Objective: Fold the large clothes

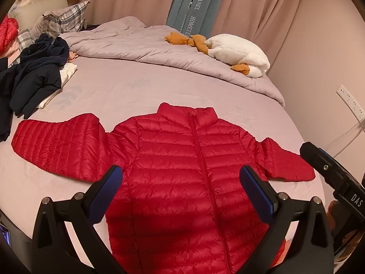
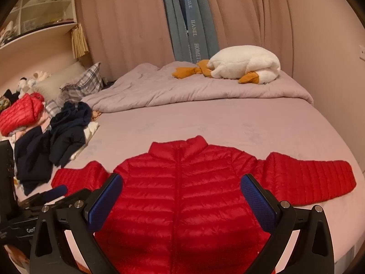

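While both the left claw (image 1: 180, 178) and right claw (image 2: 181, 187) hover wide open and empty, the slippery red puffer jacket (image 1: 182, 171) could slide on the bed (image 1: 127, 86) or spring unfolded.

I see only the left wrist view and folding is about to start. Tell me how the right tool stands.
Observer: The right tool is open, fingers spread wide with nothing between them, pointed at the red jacket.
Operator: Identify the red thing cut off at my far left edge.
Observer: It is a second red quilted garment, bundled on the pile beside the dark clothes.
Operator: Say what hangs above the pillows.
Observer: A white shelf unit with open compartments is on the wall there.
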